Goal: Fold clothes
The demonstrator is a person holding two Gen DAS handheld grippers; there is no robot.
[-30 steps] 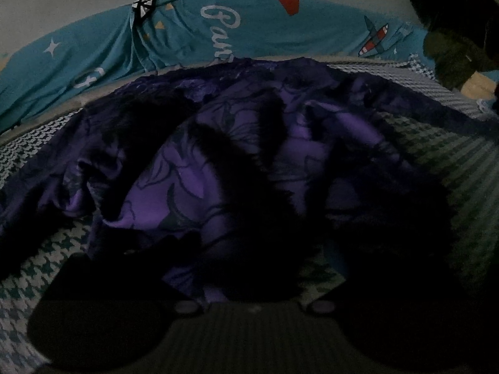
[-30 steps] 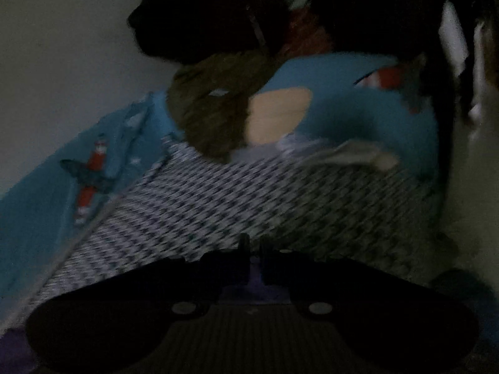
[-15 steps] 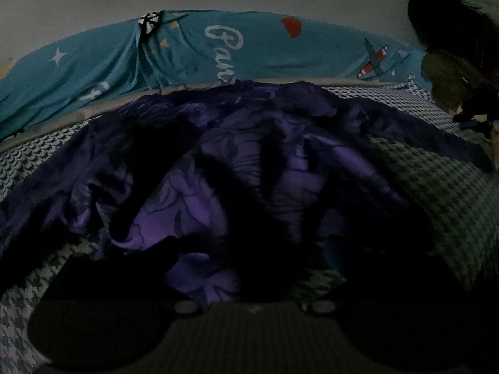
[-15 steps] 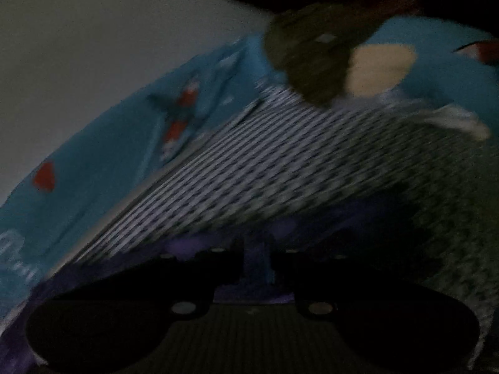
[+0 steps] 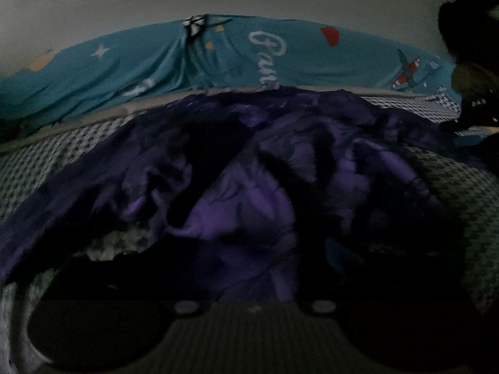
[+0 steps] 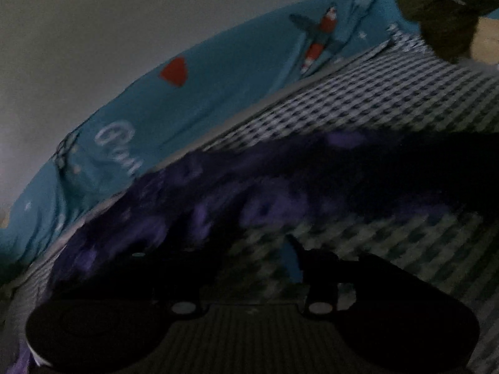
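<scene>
On my right claw (image 6: 249, 268) the jaws are opening: the two dark fingers stand apart, and between them I see only the houndstooth bed cover (image 6: 389, 99), with no cloth pinched. Its left finger (image 6: 174, 268) sits over the edge of the purple garment (image 6: 249, 187); whether it touches the fabric I cannot tell, since the picture is dim and smeared. The right finger (image 6: 321, 268) is over bare cover, with a small blue patch just beside it.

My left claw (image 5: 252, 268) is harder to read. Its fingers are lost in shadow at the bottom of the view, and the purple garment (image 5: 237, 205) is bunched right between them, so I cannot tell whether the claw is spread or pinching the cloth.

The garment lies crumpled across the bed cover (image 5: 62, 155), spreading from the near edge back toward the teal printed sheet (image 5: 156, 62) that runs along the wall. The sheet shows white lettering, a red shape and a small aeroplane. At the far right, a dark heap of clothes (image 5: 467, 31) is cut off by the frame edge, and I cannot make out what is in it. In the left view a dark piece of the other claw (image 5: 474, 112) shows by the garment's far corner.
</scene>
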